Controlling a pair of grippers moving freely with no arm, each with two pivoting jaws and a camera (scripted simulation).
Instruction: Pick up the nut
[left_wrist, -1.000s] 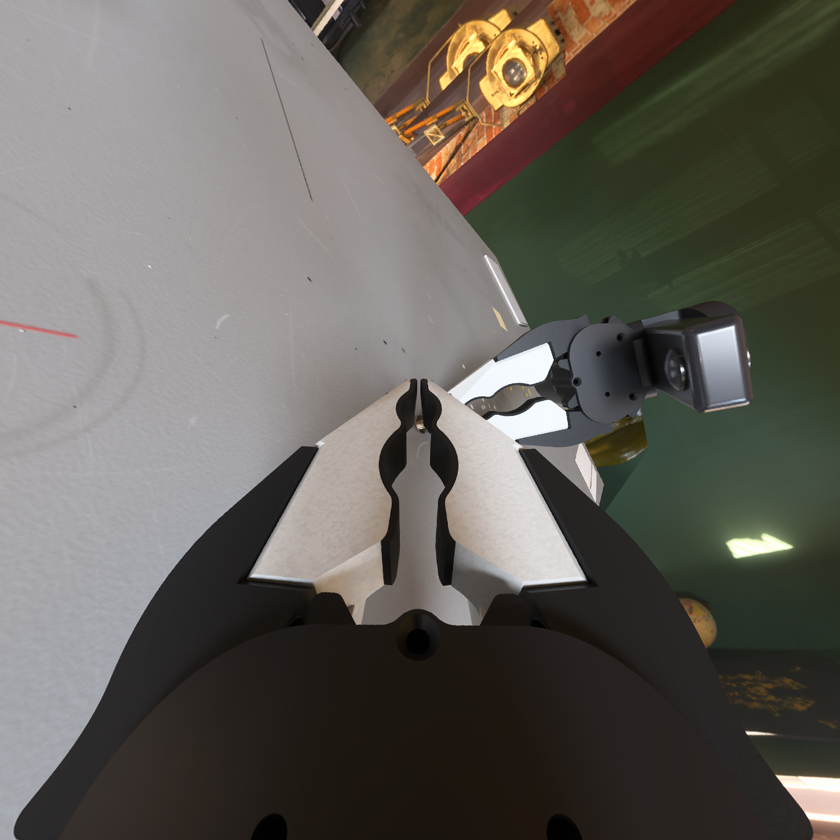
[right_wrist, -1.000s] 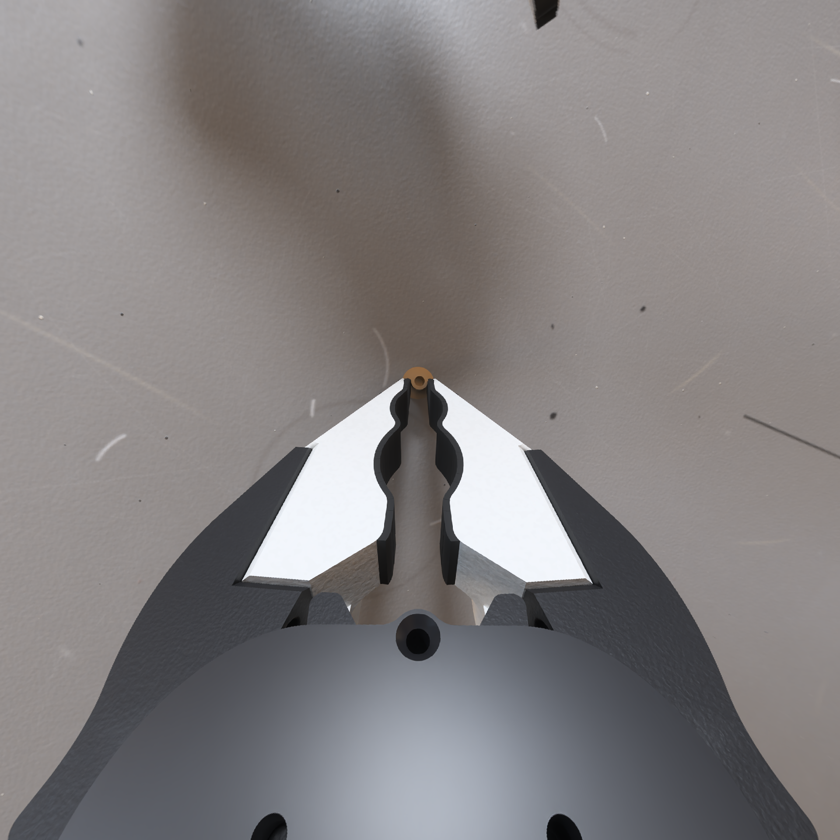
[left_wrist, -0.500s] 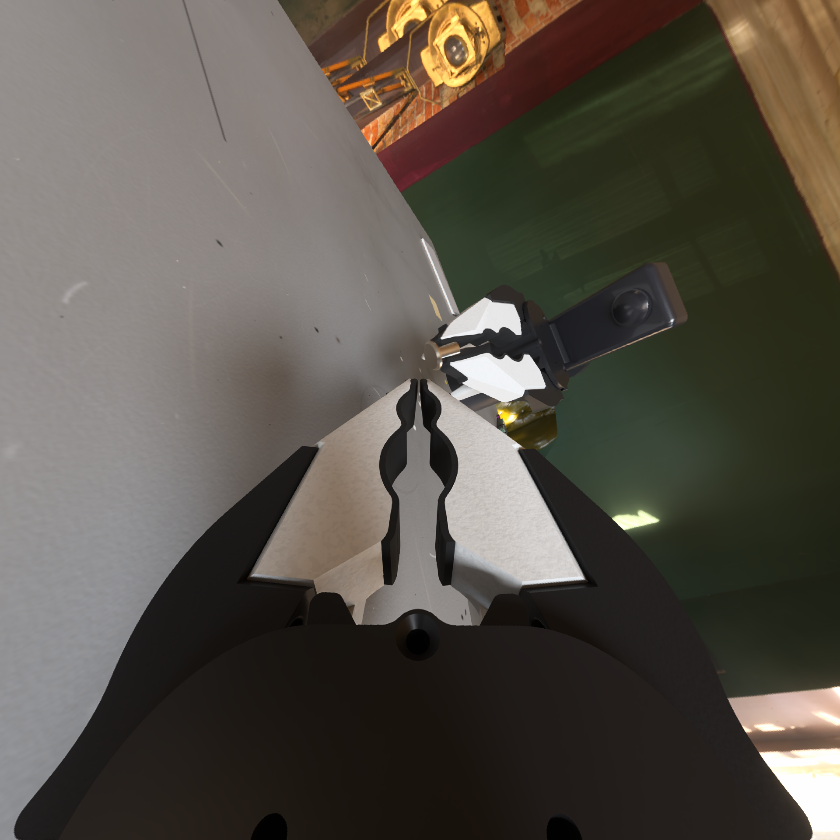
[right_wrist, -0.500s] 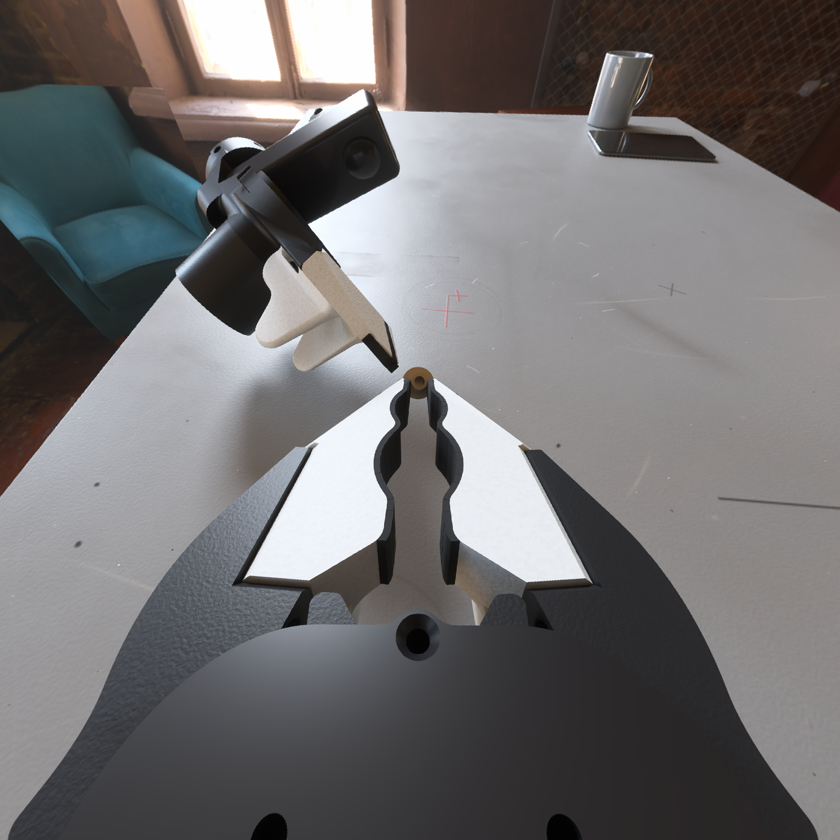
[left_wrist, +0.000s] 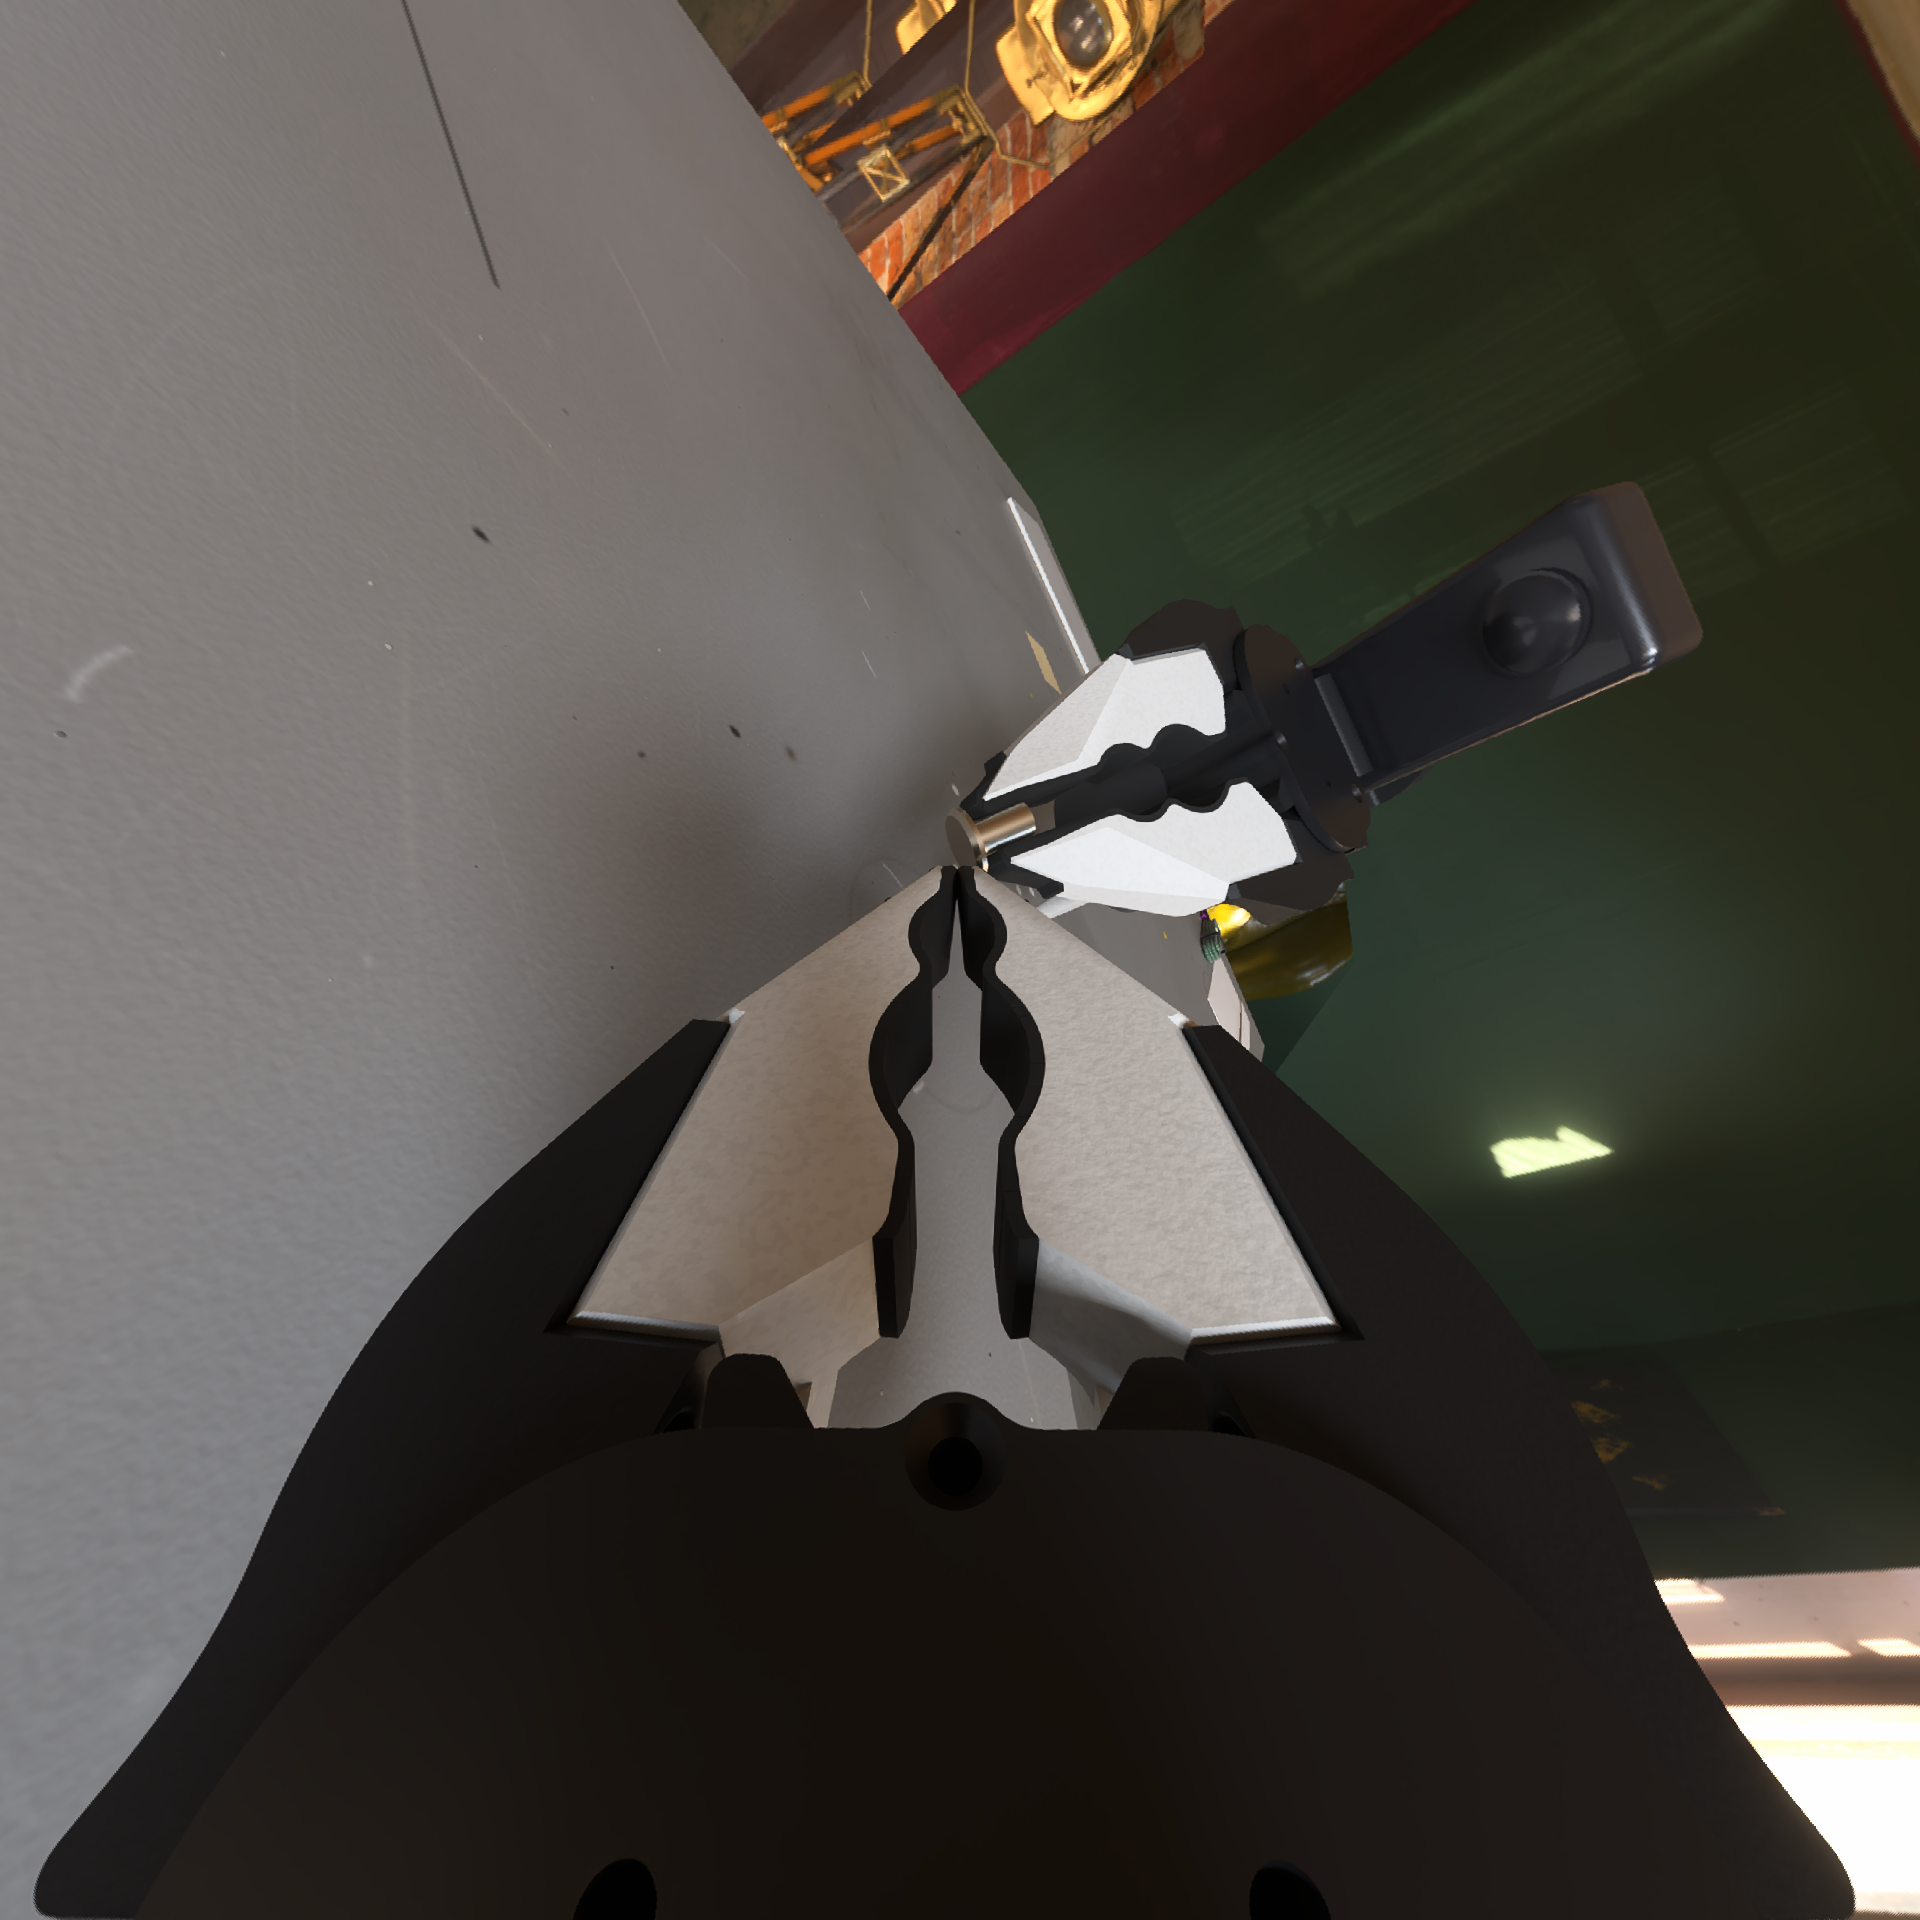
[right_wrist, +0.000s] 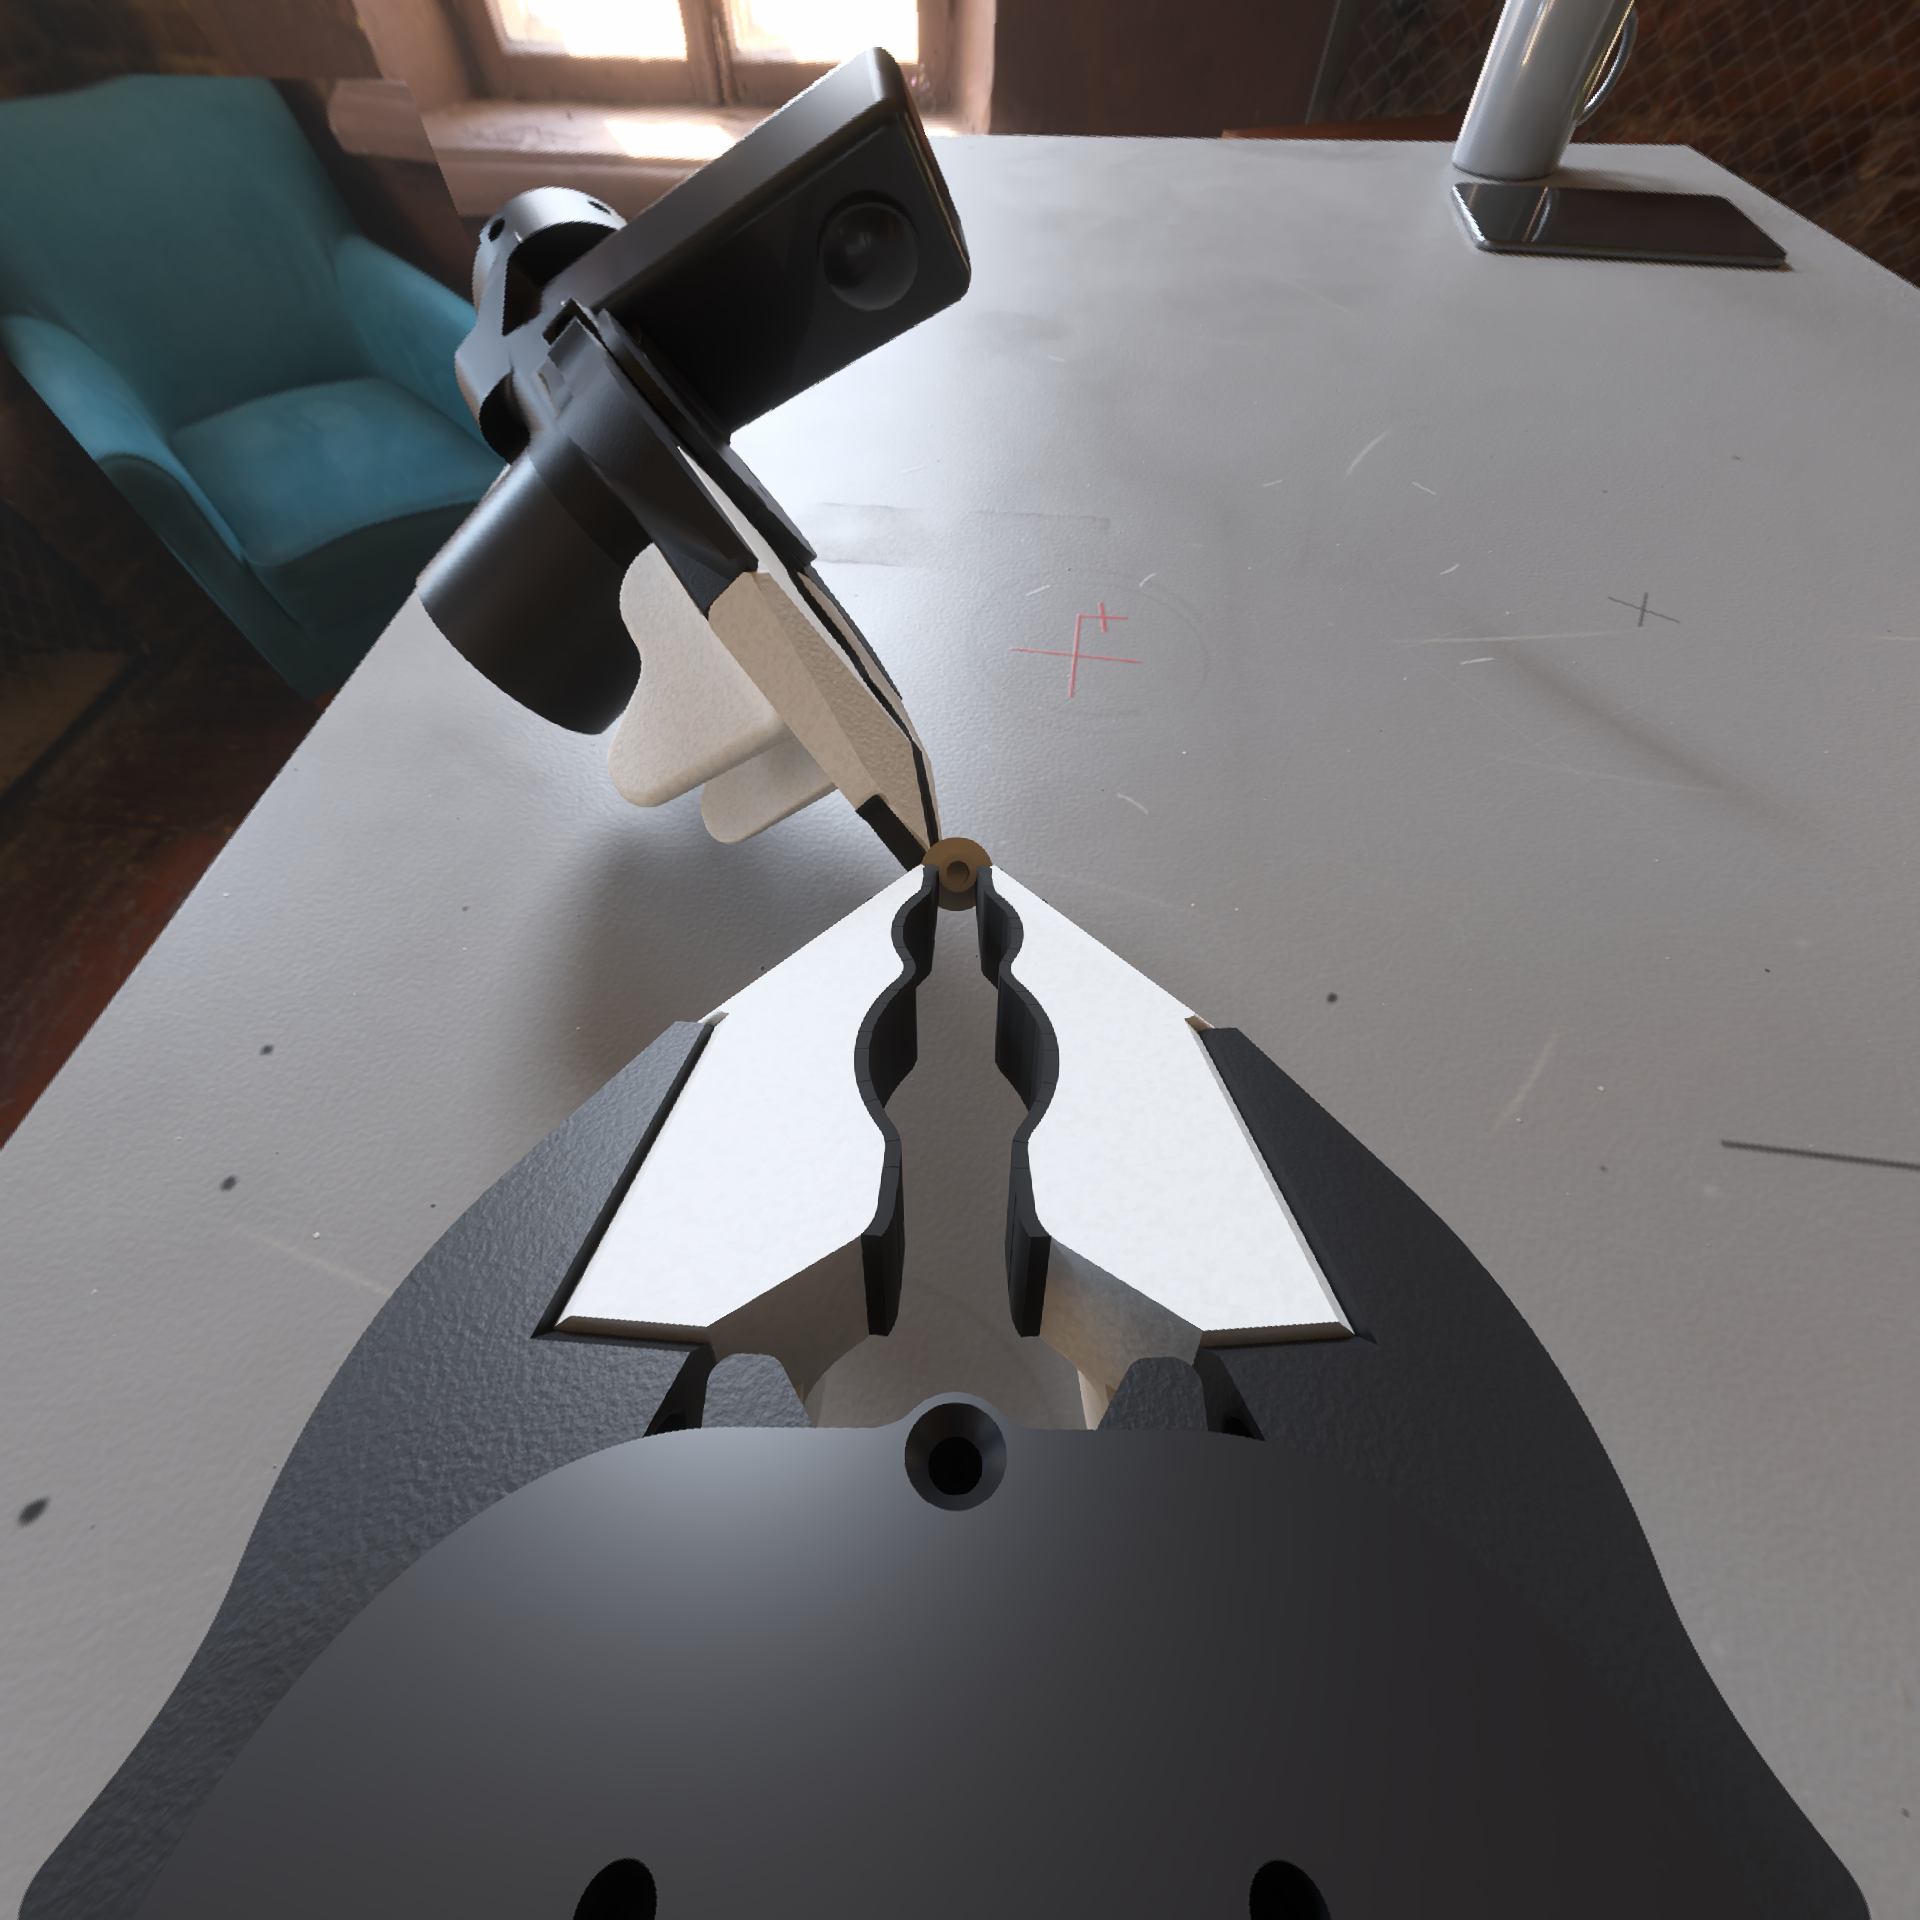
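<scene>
Right gripper (right_wrist: 956, 883): jaws pinching small brass nut (right_wrist: 957, 864) at tips, lifted clear of grey table (right_wrist: 1455, 727).
Left gripper (left_wrist: 956, 883): jaws pressed together, apparently empty; tips nearly touching nut (left_wrist: 982, 831).
Change over 1 s: right gripper raised from tabletop and tilted level; left gripper closer.
Meaning: pick-up likely achieved.
Beyond right tips: mug (right_wrist: 1538, 83), dark tablet (right_wrist: 1621, 223).

Teal armchair (right_wrist: 260, 447), grey table (right_wrist: 1351, 831) (scuffed, red cross marks), white mug (right_wrist: 1527, 83)
</scene>
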